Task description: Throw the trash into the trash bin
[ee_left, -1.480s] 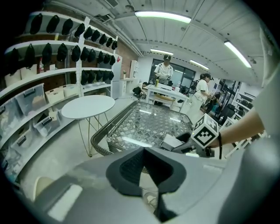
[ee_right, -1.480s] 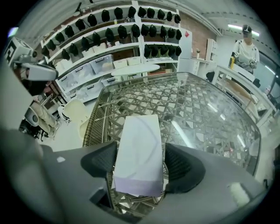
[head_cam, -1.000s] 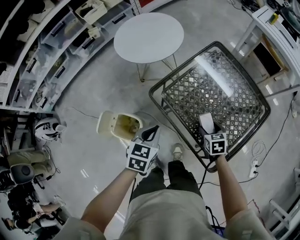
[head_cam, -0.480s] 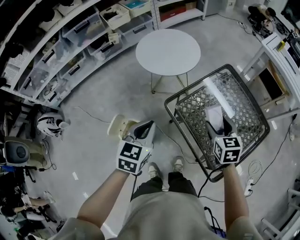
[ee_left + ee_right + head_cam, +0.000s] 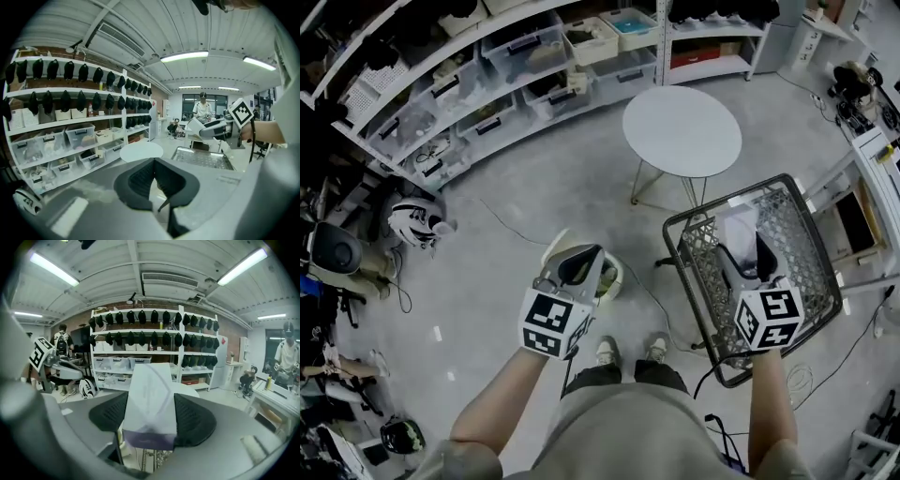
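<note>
far centre: round white table [image 5: 682,131] | right, nearer: wire-mesh cart [image 5: 811,272] | far left: shelving [image 5: 487,84] with clear bins, dark caps [image 5: 140,317] above | left floor: white helmet [image 5: 414,223]

**Fig. Clearances, head view.** My L gripper [image 5: 579,265], jaws together, hangs directly over the trash bin [image 5: 614,278]. It covers most of the bin, so only the rim shows. My R gripper [image 5: 742,251], closed on the white carton [image 5: 734,225], sits above the wire basket [image 5: 682,272]. Btwn the two grippers there is open air over bare floor [image 5: 487,291]. The basket's L rim stands near the bin, w/ a narrow floor strip btwn them. The round table [image 5: 682,131] stands just beyond the basket's far corner. Shelving [image 5: 487,84] lines the far side, well apart. Low obstacles: cable [image 5: 502,220], helmet [image 5: 414,225], my shoes [image 5: 607,350].
</note>
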{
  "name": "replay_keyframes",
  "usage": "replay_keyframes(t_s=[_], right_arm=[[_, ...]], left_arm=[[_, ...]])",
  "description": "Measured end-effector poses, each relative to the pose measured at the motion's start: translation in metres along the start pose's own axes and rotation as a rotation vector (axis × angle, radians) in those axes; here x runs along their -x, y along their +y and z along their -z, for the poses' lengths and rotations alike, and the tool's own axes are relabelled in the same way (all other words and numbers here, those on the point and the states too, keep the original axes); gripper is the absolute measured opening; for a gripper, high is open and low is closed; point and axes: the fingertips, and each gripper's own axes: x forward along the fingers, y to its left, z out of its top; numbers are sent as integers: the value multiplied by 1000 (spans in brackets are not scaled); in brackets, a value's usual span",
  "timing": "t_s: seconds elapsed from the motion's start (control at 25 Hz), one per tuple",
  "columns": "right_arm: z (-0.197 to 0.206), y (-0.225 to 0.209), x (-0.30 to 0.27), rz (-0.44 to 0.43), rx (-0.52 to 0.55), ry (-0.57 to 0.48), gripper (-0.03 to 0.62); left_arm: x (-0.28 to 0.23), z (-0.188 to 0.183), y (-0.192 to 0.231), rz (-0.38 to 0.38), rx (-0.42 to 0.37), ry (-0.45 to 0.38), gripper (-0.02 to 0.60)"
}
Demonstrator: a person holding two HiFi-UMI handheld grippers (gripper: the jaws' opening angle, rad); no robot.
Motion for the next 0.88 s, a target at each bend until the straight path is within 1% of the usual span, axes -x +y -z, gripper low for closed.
replay_keyframes(t_s=[0.12, 0.24, 0.44, 0.68, 0.88], right_arm=[[-20, 32, -16, -57, 37, -22, 308], [-33, 69, -35, -133, 77, -31, 308], [-41, 123, -59, -239, 119, -23, 308], [-33, 183, -96, -363, 144, 21, 308], [-9, 232, -127, -452, 145, 93, 308]], left_arm=[[18, 7, 23, -41, 12, -6, 2], [40, 17, 45, -103, 35, -5, 3], [74, 36, 75, -183, 67, 7, 2], [102, 59, 113, -265, 102, 27, 2], [111, 88, 133, -294, 129, 59, 2]])
